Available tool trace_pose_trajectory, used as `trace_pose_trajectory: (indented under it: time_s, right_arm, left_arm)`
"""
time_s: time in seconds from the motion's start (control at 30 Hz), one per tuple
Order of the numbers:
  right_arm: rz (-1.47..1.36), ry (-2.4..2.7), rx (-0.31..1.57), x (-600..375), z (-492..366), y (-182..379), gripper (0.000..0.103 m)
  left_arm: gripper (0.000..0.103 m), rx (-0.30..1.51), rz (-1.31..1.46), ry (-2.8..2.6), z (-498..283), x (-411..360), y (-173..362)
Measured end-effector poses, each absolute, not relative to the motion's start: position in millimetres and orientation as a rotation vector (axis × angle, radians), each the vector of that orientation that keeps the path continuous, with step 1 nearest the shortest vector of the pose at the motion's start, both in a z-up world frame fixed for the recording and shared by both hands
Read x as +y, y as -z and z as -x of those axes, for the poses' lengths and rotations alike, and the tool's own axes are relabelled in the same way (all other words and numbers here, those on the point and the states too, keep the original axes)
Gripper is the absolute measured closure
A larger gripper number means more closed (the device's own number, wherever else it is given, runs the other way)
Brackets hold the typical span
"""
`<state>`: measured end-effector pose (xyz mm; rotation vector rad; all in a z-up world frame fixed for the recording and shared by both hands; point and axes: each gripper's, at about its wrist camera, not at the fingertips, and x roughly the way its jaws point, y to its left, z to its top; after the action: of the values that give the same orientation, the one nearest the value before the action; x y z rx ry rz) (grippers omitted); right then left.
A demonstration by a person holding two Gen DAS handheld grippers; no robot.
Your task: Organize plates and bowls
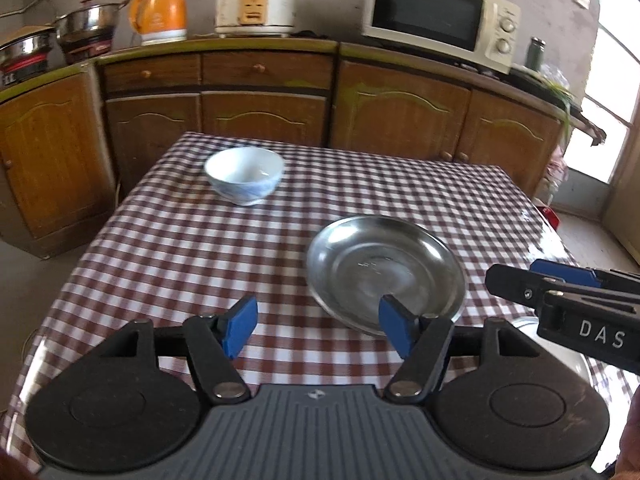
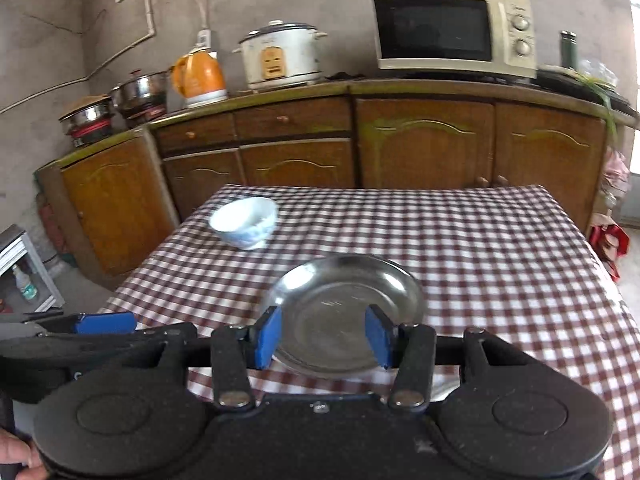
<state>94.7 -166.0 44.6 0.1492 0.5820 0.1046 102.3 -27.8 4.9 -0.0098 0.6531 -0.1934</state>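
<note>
A white bowl with a blue pattern stands upright towards the far left of the checked table. Nearer and to the right lies a shallow steel plate, with nothing in it. My left gripper hovers open above the cloth just left of the plate's near rim, nothing between its blue pads. My right gripper is open too, held above the plate's near edge; the plate shows through its gap, not gripped. Each gripper shows in the other's view: the right gripper and the left gripper.
The table with the red-and-white checked cloth stands before wooden cabinets. On the counter behind are a microwave, a rice cooker, an orange kettle and steel pots. A white rim peeks out under the right gripper.
</note>
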Motion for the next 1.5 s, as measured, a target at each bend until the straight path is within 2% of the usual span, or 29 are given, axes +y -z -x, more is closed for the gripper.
trace_pose_trajectory:
  time_s: [0.33,0.5,1.5]
  right_arm:
    - [-0.153,-0.174,0.569,-118,-132,-71,0.045]
    - [-0.149,-0.191,0.542,-101,-149,-84,0.041]
    - [-0.133,-0.219,0.554,-54,-245,-80,0.039]
  left_arm:
    - [0.033,0.620,0.008,0.138,-125,16,-38]
    - [0.032,0.605,-0.014,0.121,-136,31,-48]
    - [0.032,0.614,0.019,0.076,-203,65,-45]
